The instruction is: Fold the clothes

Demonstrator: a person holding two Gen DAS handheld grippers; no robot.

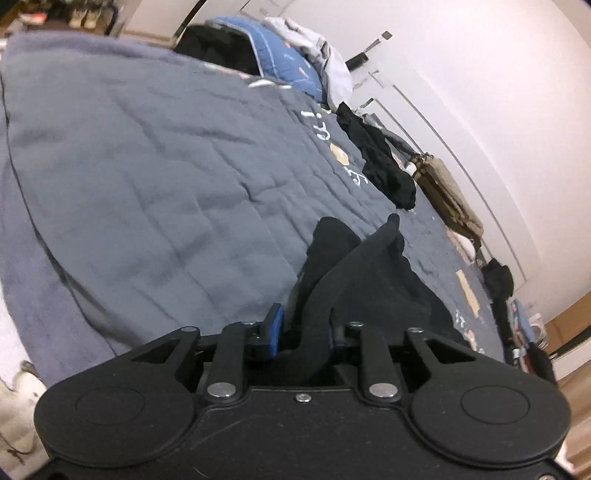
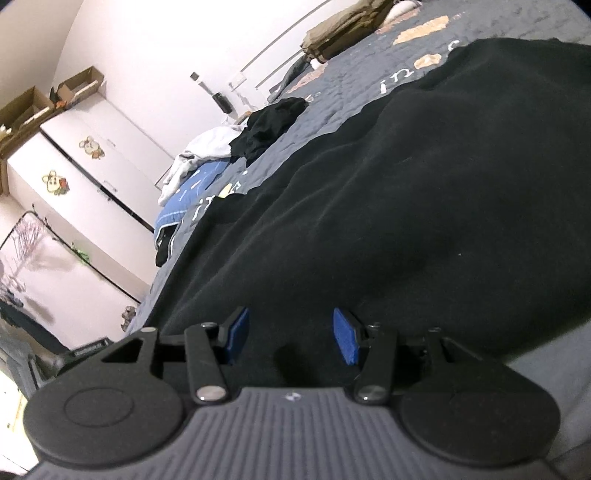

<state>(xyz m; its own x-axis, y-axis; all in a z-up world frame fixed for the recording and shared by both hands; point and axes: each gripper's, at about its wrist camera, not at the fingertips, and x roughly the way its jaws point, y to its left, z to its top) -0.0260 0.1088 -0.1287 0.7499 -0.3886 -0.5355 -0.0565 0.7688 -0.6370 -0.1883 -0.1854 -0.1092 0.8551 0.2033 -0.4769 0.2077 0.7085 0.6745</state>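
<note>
My left gripper [image 1: 303, 332] is clamped on a fold of the black garment [image 1: 354, 273], lifted off the quilt [image 1: 147, 166]. My right gripper [image 2: 291, 336] has its jaws apart, low over the garment [image 2: 406, 206] spread on the quilt [image 2: 332, 92]; contact probably none, hard to tell. Tan clothes [image 2: 343, 29] lie at the quilt's far edge.

Left wrist view sits low, tilted, facing across the grey bedspread [image 1: 147, 166]; right wrist view closer over black garment [image 2: 424, 203]; both share bedspread, white wall [image 1: 480, 92].
</note>
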